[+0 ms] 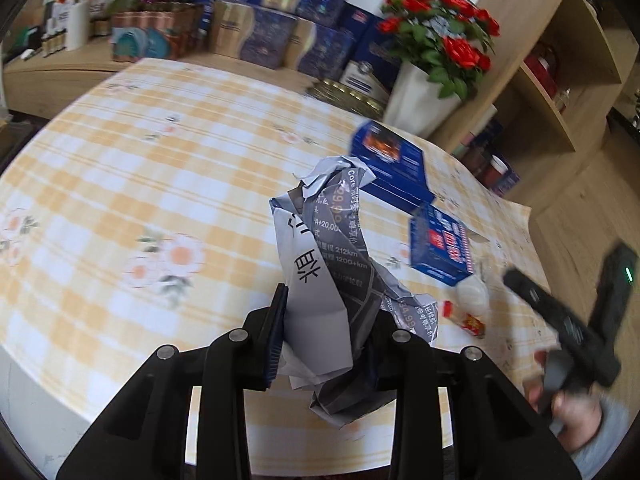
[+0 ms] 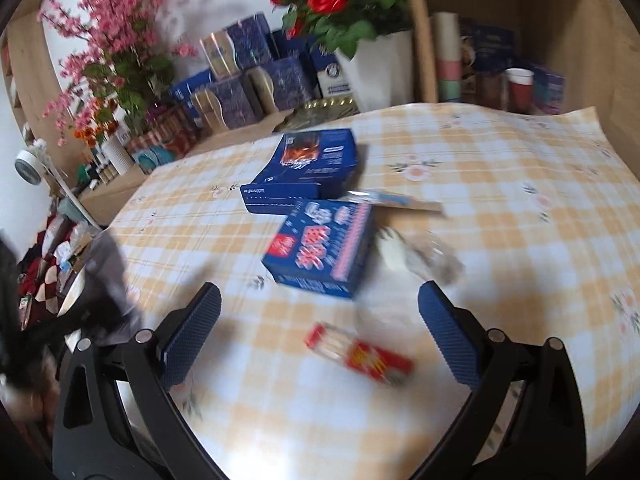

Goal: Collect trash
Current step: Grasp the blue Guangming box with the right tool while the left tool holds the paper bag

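Left wrist view: left gripper [image 1: 328,336] clamped on a crumpled grey-and-white printed paper flyer [image 1: 332,280], blue-padded fingers [image 1: 276,336] pressing it from both sides, the paper rising upright above a table covered in a yellow-and-white checked floral cloth [image 1: 160,168]. Beyond the paper, a dark blue flat cardboard box [image 1: 392,164] lying on the cloth, a second blue carton with red and white lettering [image 1: 440,248] just beside it, then a small red-capped plastic bottle with a red label [image 1: 466,319] lying on its side nearer the edge. At far right, blurred, the right gripper's black body in a hand [image 1: 568,404]. White vase of red artificial roses [image 1: 436,36] at the table's far corner. Right wrist view: right gripper [image 2: 320,328] spread wide with nothing between the blue pads (hovering above the cloth), the small bottle lying between and just ahead of them, blurred. Lettered carton ahead at centre, flat dark box behind and touching it, and a crumpled clear plastic wrapper [image 2: 420,256] just right of the carton. Pink artificial blossom branches [image 2: 104,48] at back left.
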